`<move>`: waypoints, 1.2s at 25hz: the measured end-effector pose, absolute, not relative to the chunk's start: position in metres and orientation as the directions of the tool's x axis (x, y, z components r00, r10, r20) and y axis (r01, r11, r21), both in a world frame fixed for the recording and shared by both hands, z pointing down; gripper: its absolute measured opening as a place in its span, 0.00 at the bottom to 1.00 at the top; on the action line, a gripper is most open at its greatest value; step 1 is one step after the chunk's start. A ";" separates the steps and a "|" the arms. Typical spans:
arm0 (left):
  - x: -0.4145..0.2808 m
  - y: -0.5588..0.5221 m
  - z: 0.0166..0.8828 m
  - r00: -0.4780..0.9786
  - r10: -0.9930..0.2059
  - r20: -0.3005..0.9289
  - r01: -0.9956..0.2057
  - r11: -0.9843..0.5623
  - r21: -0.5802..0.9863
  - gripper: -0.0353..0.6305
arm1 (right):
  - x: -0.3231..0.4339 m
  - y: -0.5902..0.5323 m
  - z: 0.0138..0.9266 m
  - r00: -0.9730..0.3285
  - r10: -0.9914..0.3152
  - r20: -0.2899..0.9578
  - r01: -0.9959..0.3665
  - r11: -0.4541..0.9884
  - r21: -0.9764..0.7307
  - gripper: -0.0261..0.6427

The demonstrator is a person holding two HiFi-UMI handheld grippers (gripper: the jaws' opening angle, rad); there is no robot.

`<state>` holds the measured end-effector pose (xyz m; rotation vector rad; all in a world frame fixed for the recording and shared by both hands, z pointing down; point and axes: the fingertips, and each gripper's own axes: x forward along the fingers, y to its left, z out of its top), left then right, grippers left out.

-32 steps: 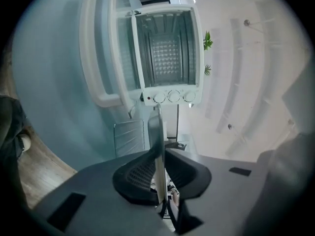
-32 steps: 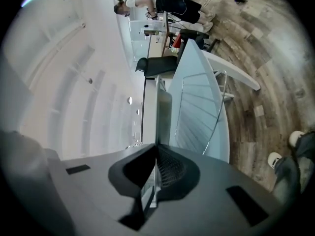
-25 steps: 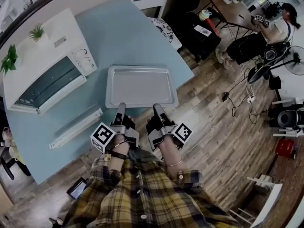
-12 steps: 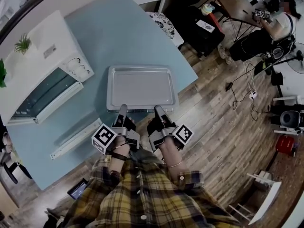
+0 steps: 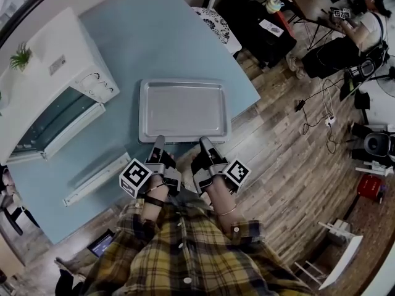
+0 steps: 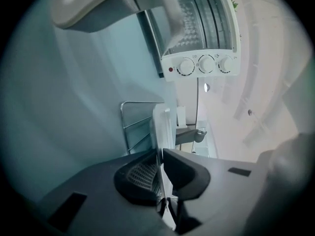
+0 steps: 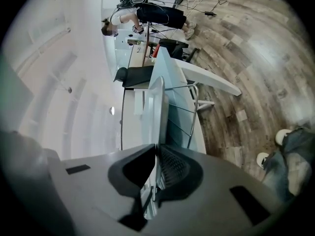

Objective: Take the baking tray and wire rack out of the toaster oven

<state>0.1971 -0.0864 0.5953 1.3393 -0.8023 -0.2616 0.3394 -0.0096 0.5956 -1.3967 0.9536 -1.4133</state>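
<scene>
The silver baking tray [image 5: 184,111] lies level over the blue table [image 5: 185,42], its near rim gripped by both grippers. A wire rack [image 6: 134,128] shows under the tray in both gripper views, its wires [image 7: 186,113] running along the tray's underside. My left gripper [image 5: 158,143] has the tray's rim [image 6: 160,127] between its pads and its jaws are closing on it. On the rim further right, my right gripper [image 5: 204,142] is shut on the same edge [image 7: 156,113]. The white toaster oven [image 5: 58,85] stands to the left with its door down.
A long white bar [image 5: 99,179] lies on the table near its front left edge. The oven's knobs [image 6: 204,64] face the tray. The table's right edge [image 5: 247,85] drops to a wooden floor. A chair [image 5: 213,32] and a seated person [image 5: 349,32] are beyond.
Both grippers have sunk a little with the tray, which now sits lower over the table. The oven has slid slightly in the head view as the head moved.
</scene>
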 end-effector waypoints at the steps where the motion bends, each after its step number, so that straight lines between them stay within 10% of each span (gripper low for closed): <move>1: 0.196 -0.085 0.598 0.709 -0.598 0.373 -0.271 0.257 0.928 0.10 | 0.339 -0.008 0.598 0.045 -0.952 0.302 0.081 -0.298 -0.951 0.06; 22: 0.161 -0.064 0.606 0.678 -0.616 0.401 -0.252 0.318 0.914 0.22 | 0.324 0.015 0.603 0.057 -0.958 0.282 0.127 -0.273 -0.953 0.23; 30: 0.150 -0.053 0.569 0.706 -0.636 0.313 -0.226 0.217 0.950 0.22 | 0.315 0.019 0.561 -0.019 -0.970 0.241 -0.111 -0.237 -0.965 0.23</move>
